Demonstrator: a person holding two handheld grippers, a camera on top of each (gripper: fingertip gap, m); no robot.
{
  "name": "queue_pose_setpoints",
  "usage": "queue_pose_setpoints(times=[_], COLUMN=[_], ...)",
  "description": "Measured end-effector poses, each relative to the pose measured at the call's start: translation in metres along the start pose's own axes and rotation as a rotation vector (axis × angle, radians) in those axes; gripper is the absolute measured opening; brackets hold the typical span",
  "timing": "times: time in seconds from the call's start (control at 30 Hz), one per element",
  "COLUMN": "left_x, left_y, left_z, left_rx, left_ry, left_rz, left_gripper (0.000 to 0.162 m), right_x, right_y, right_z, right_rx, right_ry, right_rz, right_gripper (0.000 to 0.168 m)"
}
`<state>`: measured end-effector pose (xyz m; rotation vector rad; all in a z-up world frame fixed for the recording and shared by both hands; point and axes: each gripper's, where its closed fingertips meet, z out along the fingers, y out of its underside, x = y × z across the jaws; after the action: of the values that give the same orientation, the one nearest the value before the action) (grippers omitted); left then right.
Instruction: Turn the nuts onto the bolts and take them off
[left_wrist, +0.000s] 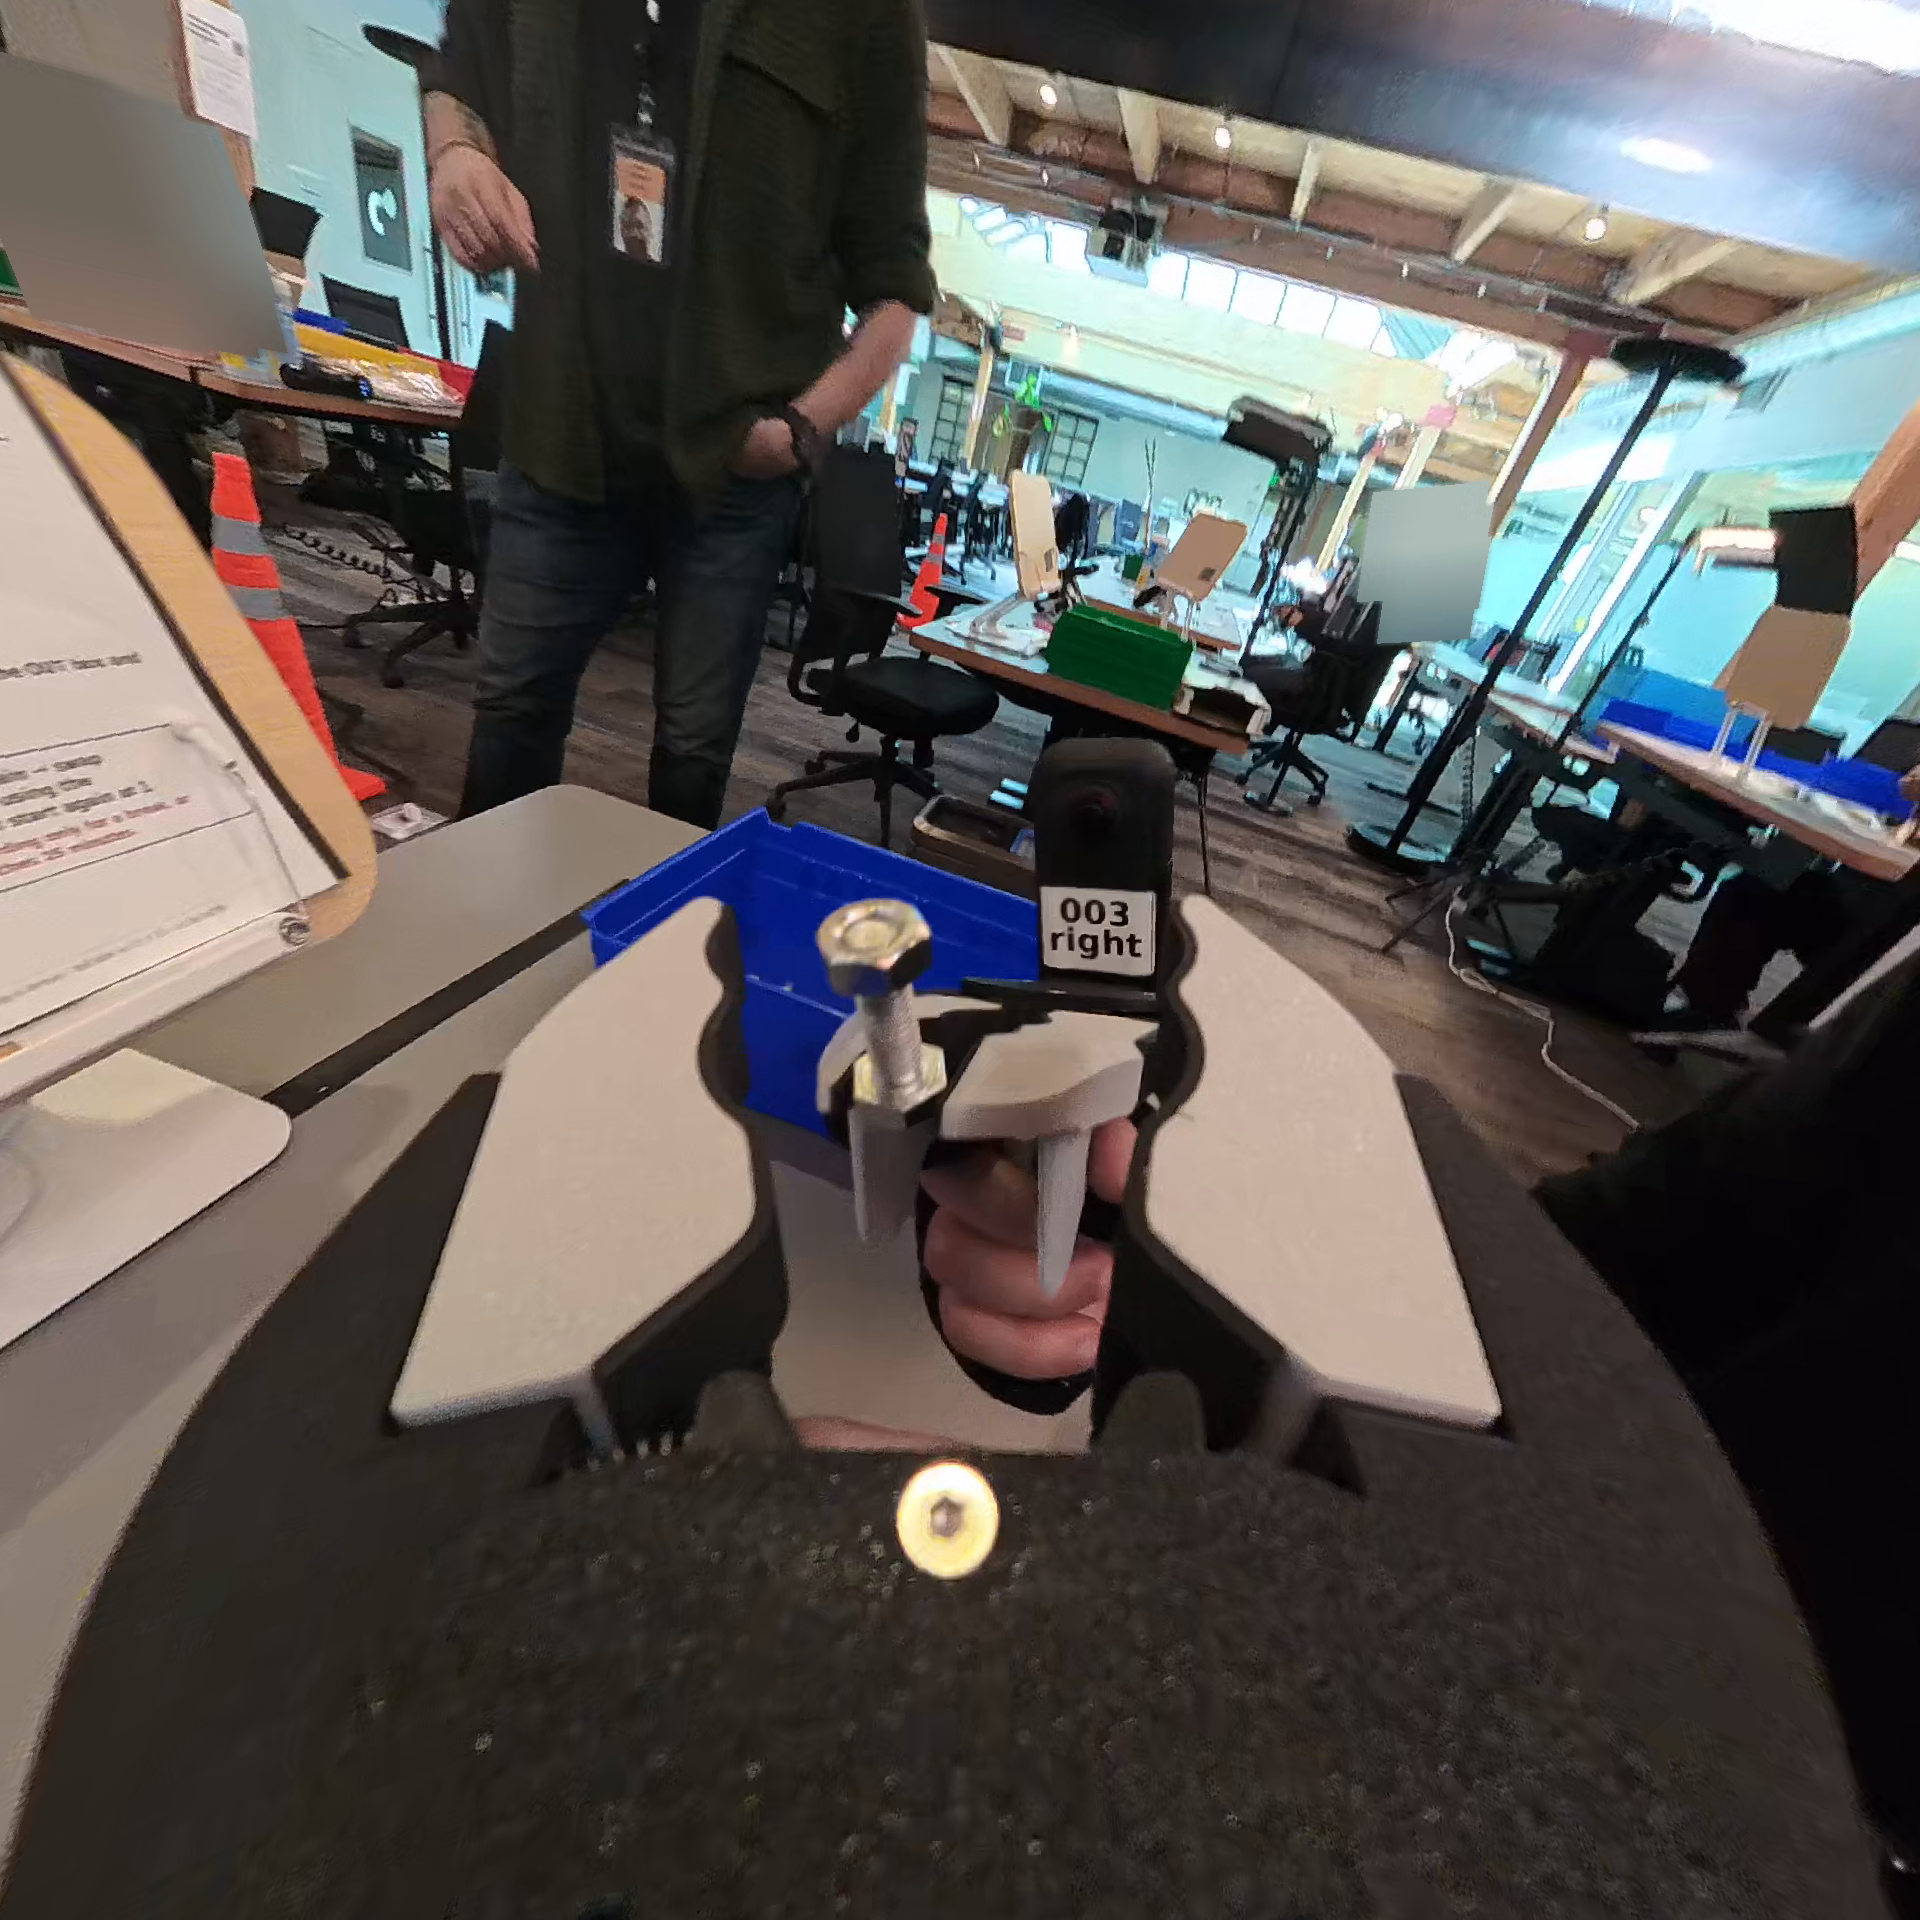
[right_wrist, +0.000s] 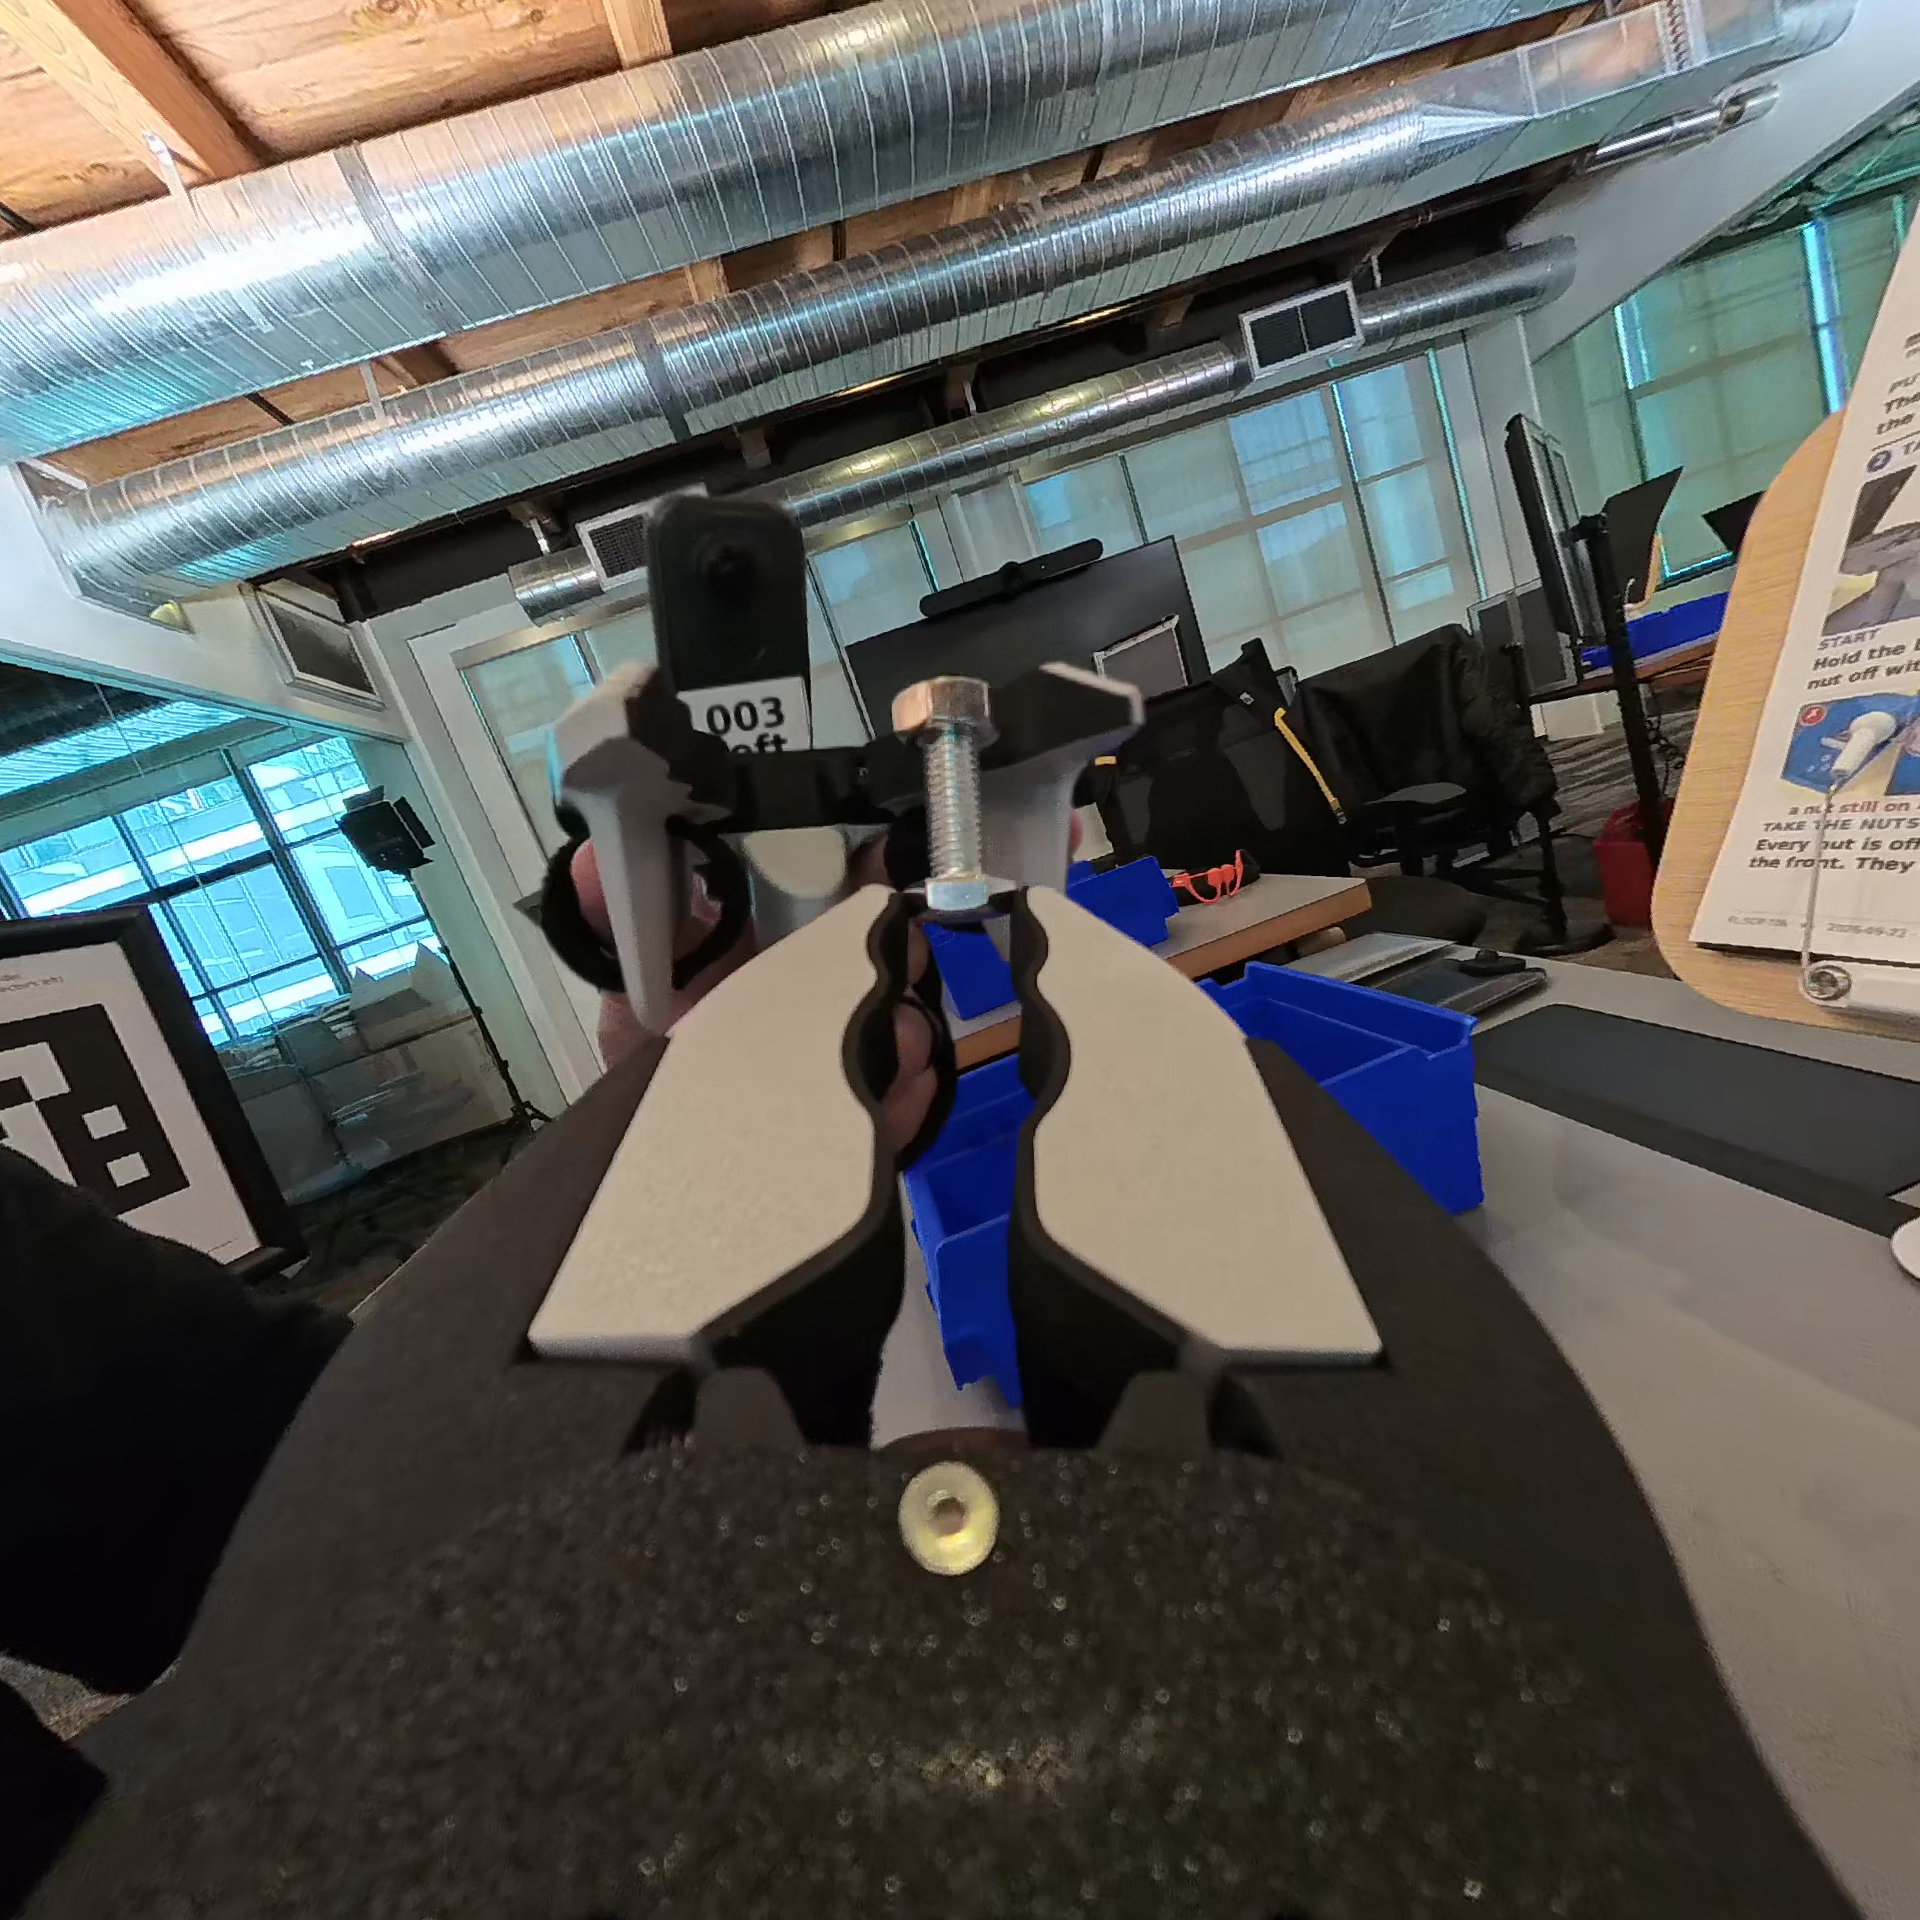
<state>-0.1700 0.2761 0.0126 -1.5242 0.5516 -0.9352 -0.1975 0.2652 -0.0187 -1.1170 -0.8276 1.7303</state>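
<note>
A silver hex bolt (left_wrist: 883, 1023) stands upright with a hex nut (left_wrist: 902, 1081) low on its thread. My right gripper (right_wrist: 961, 899) is shut on the nut (right_wrist: 961, 891); the bolt (right_wrist: 951, 800) rises above its fingertips, head up. In the left wrist view the right gripper (left_wrist: 904, 1096) faces me, held by a hand (left_wrist: 1023, 1309). My left gripper (left_wrist: 951, 912) is open wide, its pads on either side of the bolt head and apart from it. In the right wrist view the left gripper (right_wrist: 842, 748) is open behind the bolt.
A blue bin (left_wrist: 800, 894) sits on the grey table (left_wrist: 468, 935) under the grippers; blue bins (right_wrist: 1351, 1049) also show in the right wrist view. An instruction board (left_wrist: 135, 727) stands at the left. A person (left_wrist: 675, 364) stands beyond the table by an orange cone (left_wrist: 260, 592). My two grippers' fingertips are within a few centimetres of each other.
</note>
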Motion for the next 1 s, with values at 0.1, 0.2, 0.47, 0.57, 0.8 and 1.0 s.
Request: queue_pose_setpoints(times=[0.1,0.2,0.47,0.57,0.8,1.0], left_x=[-0.002,0.003,0.007,-0.003,0.009,0.006], left_y=[-0.002,0.002,0.009,0.011,0.005,0.008], left_z=[-0.020,-0.027,0.008,-0.002,-0.028,-0.001], left_rx=[0.042,0.042,-0.034,-0.025,0.055,0.011], left_ry=[-0.024,-0.037,0.022,-0.017,-0.013,0.029], left_rz=[-0.027,-0.024,0.015,0.004,-0.041,-0.024], left_gripper=[0.073,0.073,0.077,0.077,0.075,0.077], right_x=[0.004,0.005,-0.005,-0.003,0.003,-0.004], right_y=[-0.001,0.001,0.011,0.009,0.010,0.016], right_z=[-0.001,0.000,0.007,0.006,0.006,0.010], right_rx=[0.005,-0.001,-0.030,-0.025,-0.027,-0.042], right_ry=[0.008,0.005,-0.016,-0.011,-0.002,-0.014], right_rz=[0.000,0.003,0.001,0.003,0.009,0.006], right_gripper=[0.018,0.019,0.019,0.019,0.019,0.019])
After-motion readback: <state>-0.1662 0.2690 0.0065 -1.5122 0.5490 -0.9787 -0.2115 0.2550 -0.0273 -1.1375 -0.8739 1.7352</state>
